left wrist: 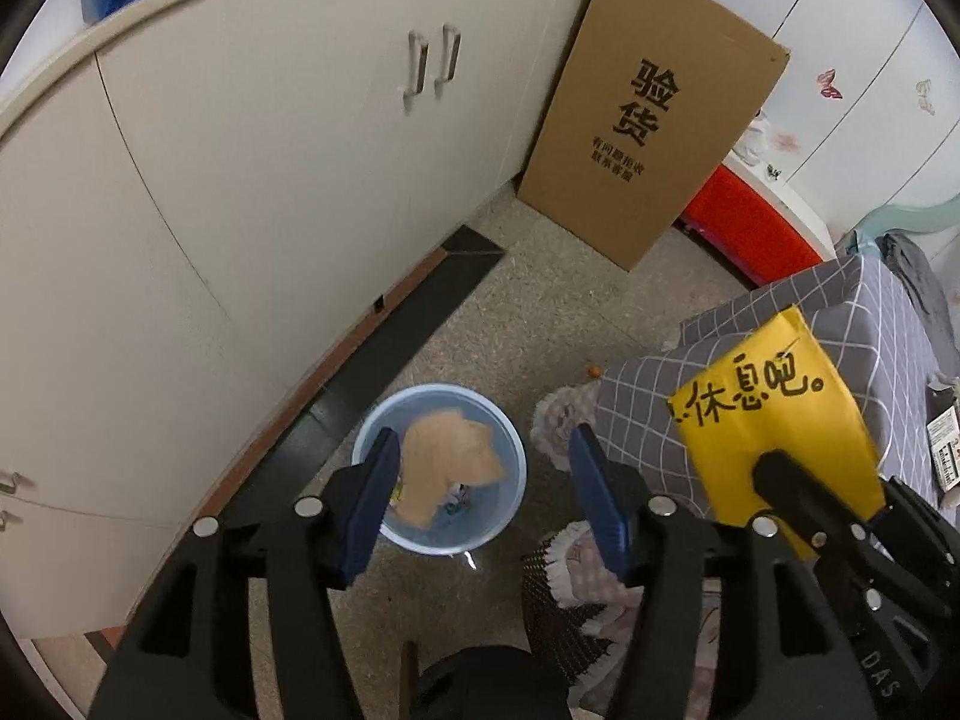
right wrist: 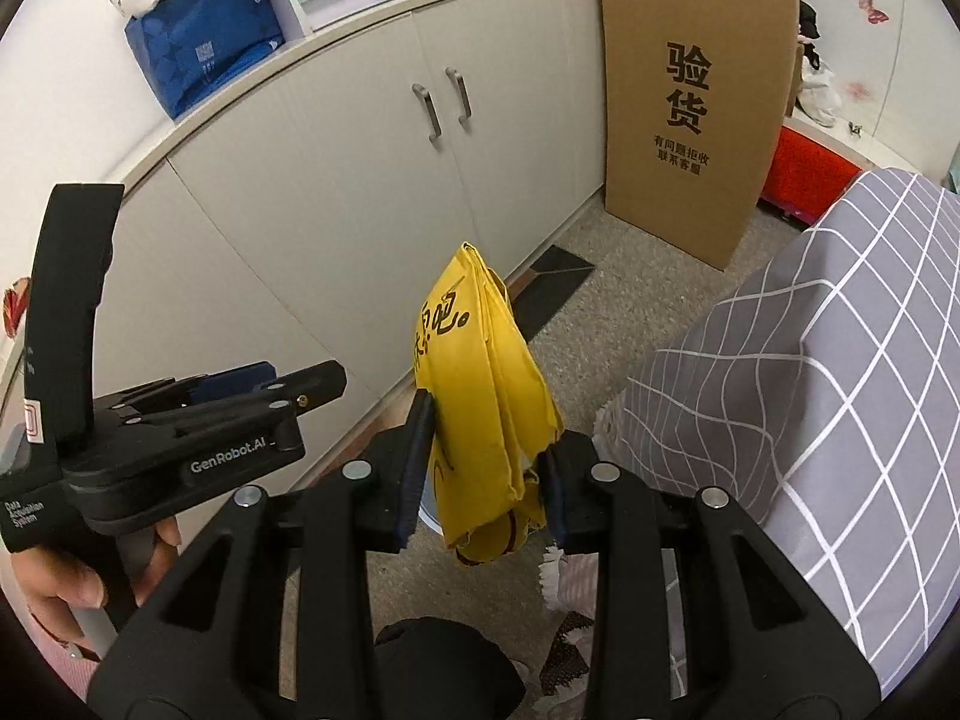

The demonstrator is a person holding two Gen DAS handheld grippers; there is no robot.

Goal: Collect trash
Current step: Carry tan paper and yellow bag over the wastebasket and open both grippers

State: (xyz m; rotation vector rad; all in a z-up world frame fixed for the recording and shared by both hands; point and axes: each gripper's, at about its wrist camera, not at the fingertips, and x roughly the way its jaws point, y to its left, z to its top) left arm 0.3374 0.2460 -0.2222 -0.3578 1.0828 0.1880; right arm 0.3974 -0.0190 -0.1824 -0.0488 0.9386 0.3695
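Yellow bag (right wrist: 486, 414) in right gripper (right wrist: 480, 468) jaws, seemingly clamped

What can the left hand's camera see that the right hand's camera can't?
Only the left camera shows inside the blue bin, where brown paper lies, with the open left gripper above it. Only the right camera shows the person's hand and the blue pack on the counter. Both show the yellow bag in the right gripper, the cardboard box and the cabinet.
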